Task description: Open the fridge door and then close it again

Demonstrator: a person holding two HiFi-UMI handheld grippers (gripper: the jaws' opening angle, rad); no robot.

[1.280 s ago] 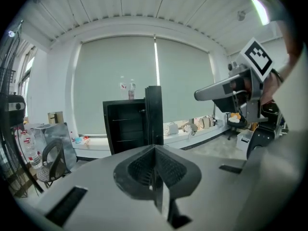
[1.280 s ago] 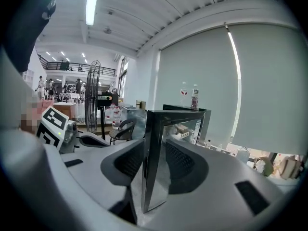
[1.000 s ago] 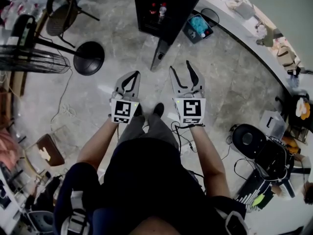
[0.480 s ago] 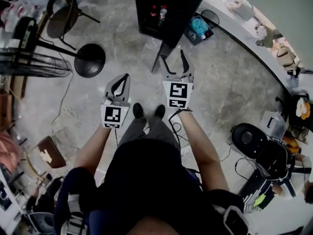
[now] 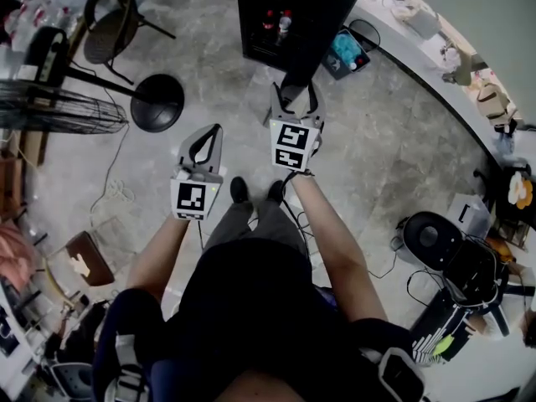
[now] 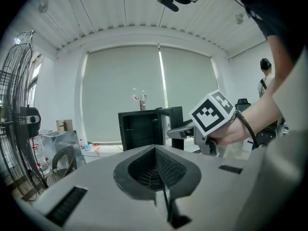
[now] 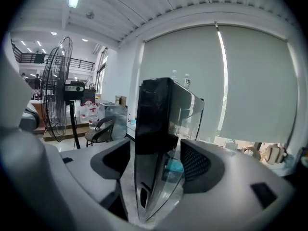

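Observation:
A small black fridge (image 5: 293,15) stands on the floor ahead, and its door (image 5: 298,78) is swung open toward me. My right gripper (image 5: 295,95) reaches to the door's free edge. Its jaws are opening, and the edge stands between them with gaps on both sides. In the right gripper view the dark door (image 7: 154,143) fills the space between the two fingers (image 7: 197,165). My left gripper (image 5: 213,132) is shut and empty, held lower left of the door. The left gripper view shows the open fridge (image 6: 139,129) and the right gripper (image 6: 175,131) at the door.
A standing fan (image 5: 59,107) with a round black base (image 5: 157,101) is at the left, behind it a chair (image 5: 109,23). Bottles (image 5: 276,19) stand on the fridge. A box with a blue item (image 5: 342,47) sits right of it, beside a curved white counter (image 5: 419,48).
My right gripper has moved forward and its jaws have widened around the door's edge. The left gripper has drifted a little to the left and stayed shut.

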